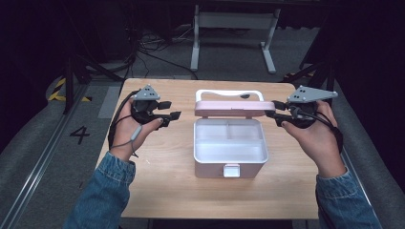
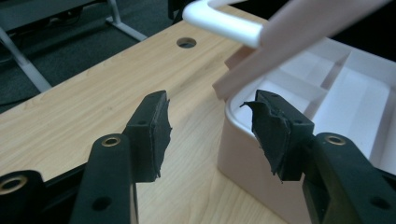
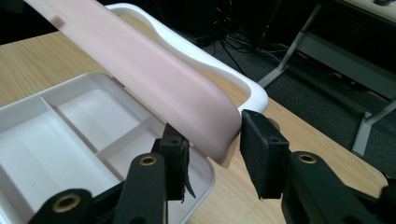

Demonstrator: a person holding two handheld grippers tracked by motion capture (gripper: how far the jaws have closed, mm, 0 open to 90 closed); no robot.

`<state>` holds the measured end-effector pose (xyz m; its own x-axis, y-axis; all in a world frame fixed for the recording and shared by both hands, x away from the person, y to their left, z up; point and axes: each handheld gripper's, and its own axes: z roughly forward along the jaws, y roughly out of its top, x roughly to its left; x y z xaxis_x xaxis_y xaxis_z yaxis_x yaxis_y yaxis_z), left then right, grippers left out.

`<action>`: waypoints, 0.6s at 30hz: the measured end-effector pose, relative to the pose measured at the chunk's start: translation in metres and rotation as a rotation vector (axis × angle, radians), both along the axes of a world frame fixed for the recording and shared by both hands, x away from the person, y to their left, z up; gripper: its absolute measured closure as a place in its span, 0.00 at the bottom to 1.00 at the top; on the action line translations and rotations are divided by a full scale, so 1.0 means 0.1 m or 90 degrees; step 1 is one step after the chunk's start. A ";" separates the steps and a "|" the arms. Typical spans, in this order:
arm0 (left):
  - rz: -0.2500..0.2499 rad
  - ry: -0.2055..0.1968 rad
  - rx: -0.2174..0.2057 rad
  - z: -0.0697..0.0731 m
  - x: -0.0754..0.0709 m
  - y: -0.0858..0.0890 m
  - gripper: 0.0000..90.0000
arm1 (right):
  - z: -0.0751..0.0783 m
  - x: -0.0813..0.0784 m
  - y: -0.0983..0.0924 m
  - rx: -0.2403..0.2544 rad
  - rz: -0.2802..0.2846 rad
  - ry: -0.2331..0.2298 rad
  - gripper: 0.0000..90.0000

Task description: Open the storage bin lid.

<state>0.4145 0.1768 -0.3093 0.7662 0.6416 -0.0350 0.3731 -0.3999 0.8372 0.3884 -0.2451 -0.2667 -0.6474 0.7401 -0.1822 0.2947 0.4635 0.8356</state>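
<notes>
Closing the lid [image 3: 173,93] now: your right gripper [image 3: 212,154] straddles its corner, unpinched; left gripper [image 2: 212,133] spread, empty. Next, pinch and lower onto box [image 1: 229,164].

Box's rear tray compartments [image 1: 228,125] behind raised pink lid [image 1: 228,109], handle's far end cropped.

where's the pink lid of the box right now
In the high view the pink lid stands raised at the far edge of the open white box, mid-table, its right end between the right gripper's jaws.
</notes>
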 end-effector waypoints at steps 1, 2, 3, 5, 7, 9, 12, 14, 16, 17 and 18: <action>0.002 0.006 -0.002 -0.02 -0.03 0.01 0.52 | 0.01 0.02 0.00 0.001 0.000 0.000 0.71; 0.002 0.006 -0.002 -0.02 -0.03 0.01 0.52 | 0.01 0.03 0.00 -0.002 0.000 0.000 0.72; 0.001 0.012 0.002 -0.05 -0.07 0.04 0.52 | 0.02 0.05 0.00 -0.002 0.001 0.001 0.72; 0.002 0.016 0.001 -0.08 -0.11 0.07 0.52 | 0.04 0.09 0.01 -0.003 0.000 0.001 0.72; -0.002 0.020 0.002 -0.12 -0.15 0.11 0.52 | 0.05 0.12 0.02 -0.003 -0.001 0.004 0.73; 0.000 0.023 0.003 -0.15 -0.19 0.14 0.52 | 0.06 0.15 0.02 -0.005 0.000 0.002 0.73; 0.008 0.029 0.003 -0.18 -0.25 0.20 0.52 | 0.07 0.20 0.03 -0.007 -0.002 0.003 0.74; 0.014 0.033 0.007 -0.21 -0.29 0.25 0.52 | 0.08 0.23 0.04 -0.007 -0.004 0.004 0.75; 0.021 0.036 0.013 -0.23 -0.32 0.28 0.52 | 0.08 0.26 0.05 -0.008 -0.003 0.002 0.75; 0.028 0.033 0.015 -0.25 -0.33 0.29 0.52 | 0.09 0.27 0.05 -0.008 -0.004 0.004 0.75; 0.033 0.040 0.019 -0.26 -0.35 0.31 0.52 | 0.09 0.29 0.06 -0.009 -0.005 0.004 0.75</action>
